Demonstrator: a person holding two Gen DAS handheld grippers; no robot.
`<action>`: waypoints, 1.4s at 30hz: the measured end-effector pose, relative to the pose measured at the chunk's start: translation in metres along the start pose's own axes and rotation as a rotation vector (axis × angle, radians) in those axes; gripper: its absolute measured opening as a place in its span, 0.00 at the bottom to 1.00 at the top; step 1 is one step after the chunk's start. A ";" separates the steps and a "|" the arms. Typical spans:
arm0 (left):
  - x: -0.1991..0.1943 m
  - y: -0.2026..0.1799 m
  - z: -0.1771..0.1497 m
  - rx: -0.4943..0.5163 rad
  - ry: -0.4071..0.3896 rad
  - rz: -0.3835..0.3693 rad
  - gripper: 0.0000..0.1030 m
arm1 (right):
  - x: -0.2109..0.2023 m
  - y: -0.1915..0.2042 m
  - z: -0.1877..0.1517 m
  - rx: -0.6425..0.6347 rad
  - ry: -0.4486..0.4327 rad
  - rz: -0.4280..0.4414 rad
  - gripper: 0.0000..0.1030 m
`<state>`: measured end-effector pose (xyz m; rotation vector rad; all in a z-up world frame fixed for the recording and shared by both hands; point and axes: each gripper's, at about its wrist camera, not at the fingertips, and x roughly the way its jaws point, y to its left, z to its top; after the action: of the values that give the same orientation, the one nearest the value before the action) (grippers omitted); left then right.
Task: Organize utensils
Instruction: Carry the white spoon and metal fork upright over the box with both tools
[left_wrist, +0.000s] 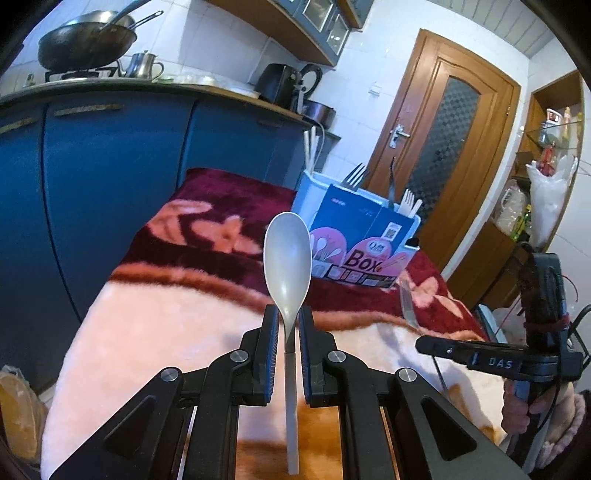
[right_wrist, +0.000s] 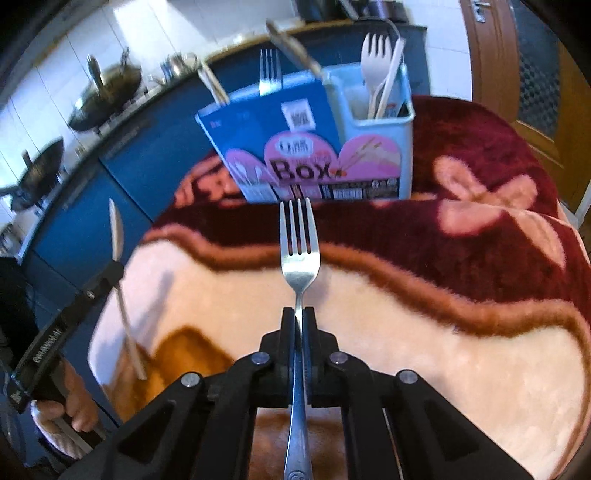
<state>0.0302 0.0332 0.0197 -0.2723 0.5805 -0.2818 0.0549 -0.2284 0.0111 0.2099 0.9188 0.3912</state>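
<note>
utensil box (right_wrist: 317, 147) on blanket (right_wrist: 424, 332), behind fork (right_wrist: 300, 254)

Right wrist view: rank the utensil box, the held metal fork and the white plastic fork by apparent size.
1. Utensil box.
2. Metal fork; nearness to the camera inflates it.
3. White plastic fork, standing in the box.
</note>
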 end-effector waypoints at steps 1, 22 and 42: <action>0.000 -0.001 0.001 0.001 -0.004 -0.001 0.10 | -0.008 0.000 -0.001 0.000 -0.038 0.012 0.05; -0.002 -0.045 0.065 0.092 -0.169 -0.030 0.09 | -0.069 0.004 -0.003 -0.029 -0.489 0.023 0.05; 0.029 -0.073 0.151 0.144 -0.367 -0.023 0.08 | -0.064 -0.022 -0.011 0.039 -0.522 0.001 0.05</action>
<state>0.1262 -0.0183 0.1506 -0.1851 0.1931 -0.2865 0.0165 -0.2749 0.0436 0.3294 0.4122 0.2983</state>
